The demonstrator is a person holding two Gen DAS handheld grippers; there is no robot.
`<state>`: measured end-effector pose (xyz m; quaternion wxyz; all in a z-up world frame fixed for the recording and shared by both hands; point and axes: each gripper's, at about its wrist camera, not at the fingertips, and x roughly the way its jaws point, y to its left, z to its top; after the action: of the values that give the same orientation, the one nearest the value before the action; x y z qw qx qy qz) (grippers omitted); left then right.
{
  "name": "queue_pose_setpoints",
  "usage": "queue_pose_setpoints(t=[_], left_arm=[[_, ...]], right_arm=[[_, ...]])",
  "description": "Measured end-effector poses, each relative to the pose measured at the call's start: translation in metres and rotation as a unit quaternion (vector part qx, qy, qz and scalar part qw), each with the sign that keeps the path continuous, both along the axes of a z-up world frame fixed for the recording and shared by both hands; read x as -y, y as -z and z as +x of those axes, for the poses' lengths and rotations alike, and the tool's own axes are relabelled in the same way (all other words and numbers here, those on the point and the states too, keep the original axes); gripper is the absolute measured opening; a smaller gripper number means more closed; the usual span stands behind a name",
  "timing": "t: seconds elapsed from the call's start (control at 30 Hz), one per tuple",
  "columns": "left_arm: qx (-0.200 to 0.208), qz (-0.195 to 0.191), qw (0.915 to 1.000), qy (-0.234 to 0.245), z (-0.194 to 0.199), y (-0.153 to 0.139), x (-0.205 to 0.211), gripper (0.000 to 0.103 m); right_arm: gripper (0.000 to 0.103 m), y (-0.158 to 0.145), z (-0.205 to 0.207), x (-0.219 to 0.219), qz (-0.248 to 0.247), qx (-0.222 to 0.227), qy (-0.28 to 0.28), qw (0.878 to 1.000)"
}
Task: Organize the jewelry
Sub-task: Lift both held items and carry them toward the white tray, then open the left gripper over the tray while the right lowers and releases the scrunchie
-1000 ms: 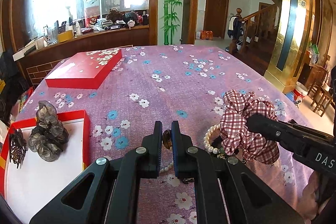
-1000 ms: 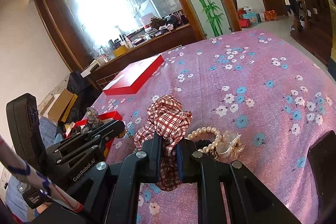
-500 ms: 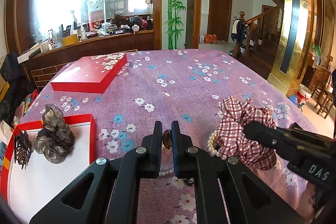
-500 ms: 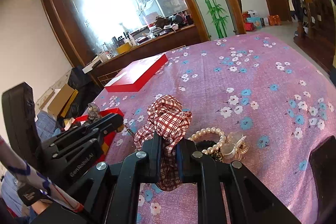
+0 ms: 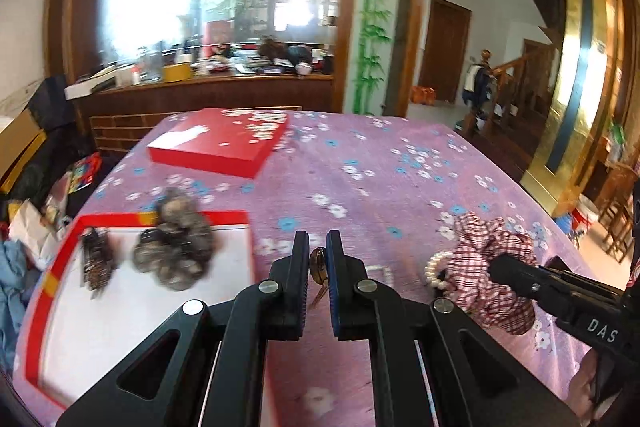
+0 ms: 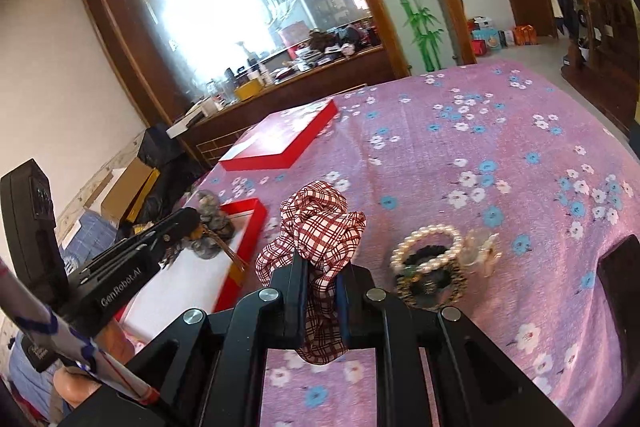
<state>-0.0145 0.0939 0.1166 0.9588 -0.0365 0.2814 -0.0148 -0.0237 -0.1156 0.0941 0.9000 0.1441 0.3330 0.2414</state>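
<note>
Both lifted off the cloth now: left gripper clamping pendant, right gripper clamping scrunchie, heading for the tray probably.

Left gripper: jaws nearly together, clamped on a small brown-gold piece that sits between the pads near the tips; a thin part of it hangs below the jaws.
Left gripper pose: points forward and somewhat down; fingers upright side by side, seen from behind.
Right gripper: jaws close together, pinching the scrunchie; the cloth bunches above the tips and a fold hangs below them.
Right gripper pose: points forward and somewhat down, to the right of the left gripper, its tip level with the left one's fingers.
Hands: a bit of a hand shows under the left gripper's body.
</note>
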Motion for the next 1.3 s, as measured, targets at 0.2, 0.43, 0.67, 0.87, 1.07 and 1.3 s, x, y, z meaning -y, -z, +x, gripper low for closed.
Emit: queue_pose_setpoints(t=[0.2,0.43,0.67,0.87,1.07,1.3], left_arm=[[-0.002,-0.009,0.9987,-0.05,-0.013,0.001,-0.06,0.008],[-0.038,-0.045,0.991,-0.12,0.001,0.025,-0.137,0.008],[-0.101,-0.127,0.977,-0.139,0.017,0.059,-0.183,0.008],[-0.123,-0.147,0.9692,-0.155,0.023,0.073,-0.193,0.008],[-0.133,-0.155,0.9647,-0.166,0.025,0.077,-0.198,0.008],[-0.143,-0.155,0.9623,-0.171,0.03,0.081,-0.199,0.008]], right_arm=[[0.014,-0.01,-0.009,-0.049,0.0,-0.006,-0.055,0.998],[0.015,-0.007,-0.007,-0.118,-0.01,-0.022,-0.115,0.993],[0.015,0.014,0.024,-0.172,-0.014,-0.074,-0.143,0.987],[0.015,0.038,0.049,-0.199,-0.042,-0.105,-0.136,0.984],[0.015,0.051,0.059,-0.214,-0.081,-0.101,-0.121,0.984],[0.015,0.064,0.068,-0.219,-0.089,-0.106,-0.118,0.983]])
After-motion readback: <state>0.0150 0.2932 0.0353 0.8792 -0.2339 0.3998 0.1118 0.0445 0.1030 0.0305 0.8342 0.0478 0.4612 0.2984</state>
